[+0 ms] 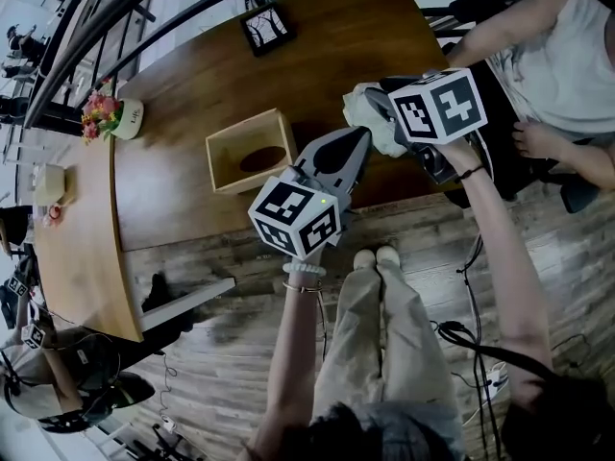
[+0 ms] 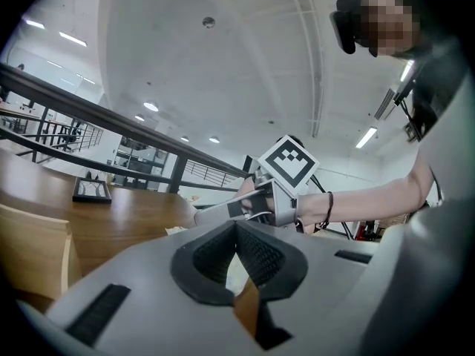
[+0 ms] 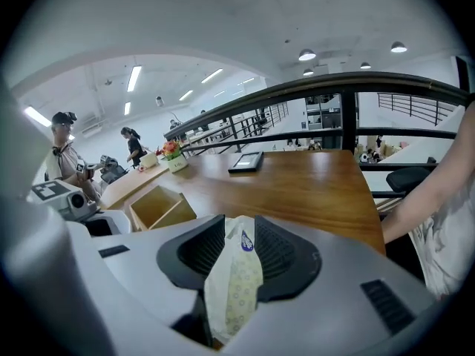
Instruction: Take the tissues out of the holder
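1. Setting: an open hall with a plank floor and dark railings. A curved wooden counter runs before the standing person.
2. Left gripper: nearest the person and raised over the counter's near edge. Its fingers are together and nothing lies between them. In the head view its tip points toward the tissue pack.
3. Right gripper: beside the left one and a little farther out. Its fingers are clamped on the tissue pack, which fills the gap between the pads; the hold appears light.
4. Tissue pack: a soft, pale, patterned packet with a small blue label. It sits in the right gripper near the counter's near edge, to the right of the holder and clear of it. Whether it touches the counter cannot be told.
5. Holder: an open wooden box on the counter, farther in. Only a dark oval shows in its base, and no tissues are visible inside.
6. Beyond: a picture frame and a flower pot stand toward the far rim.
7. Progress, as judged: the removal itself appears complete. Only setting the pack down seems to remain.
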{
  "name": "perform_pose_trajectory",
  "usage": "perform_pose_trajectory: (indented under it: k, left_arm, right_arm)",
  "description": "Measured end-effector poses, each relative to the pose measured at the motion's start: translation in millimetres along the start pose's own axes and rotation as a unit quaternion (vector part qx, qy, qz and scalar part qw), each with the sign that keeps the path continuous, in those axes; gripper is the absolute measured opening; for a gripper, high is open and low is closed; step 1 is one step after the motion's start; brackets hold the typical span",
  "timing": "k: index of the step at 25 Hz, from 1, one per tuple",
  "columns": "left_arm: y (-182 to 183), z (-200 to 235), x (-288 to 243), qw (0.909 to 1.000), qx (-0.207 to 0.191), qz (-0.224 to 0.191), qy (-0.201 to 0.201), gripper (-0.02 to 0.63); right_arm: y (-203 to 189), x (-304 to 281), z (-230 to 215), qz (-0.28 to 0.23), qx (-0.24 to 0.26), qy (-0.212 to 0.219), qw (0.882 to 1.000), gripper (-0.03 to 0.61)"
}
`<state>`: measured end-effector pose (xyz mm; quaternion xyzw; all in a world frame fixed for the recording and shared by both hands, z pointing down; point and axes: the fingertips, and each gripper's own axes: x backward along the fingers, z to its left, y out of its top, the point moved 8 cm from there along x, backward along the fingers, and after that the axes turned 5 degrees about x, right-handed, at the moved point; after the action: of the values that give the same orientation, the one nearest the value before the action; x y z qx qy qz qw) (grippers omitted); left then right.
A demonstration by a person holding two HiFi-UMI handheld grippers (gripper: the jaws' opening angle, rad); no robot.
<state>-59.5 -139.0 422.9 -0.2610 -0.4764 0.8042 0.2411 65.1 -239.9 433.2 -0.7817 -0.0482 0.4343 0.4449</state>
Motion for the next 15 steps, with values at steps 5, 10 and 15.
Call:
perform_pose_trajectory:
  k: [5,10,15]
  left_arm:
    - [7,-7,4,1.0,-0.006,-0.008,0.002,0.008]
    - [19,-24,17,0.9995,-0.024,-0.019,0.004,0.008]
    - [27,-40,39,0.9988,-0.035,-0.033,0.01,0.008]
  right_arm:
    - [2,20,7,-0.05,-0.031,0.024,0.998,0.107]
    - [3,51,30,-0.093,-0.019,0.06,0.994,0.064]
    - [1,76,56,-0.121,0.001,0.06,0.991,0.023]
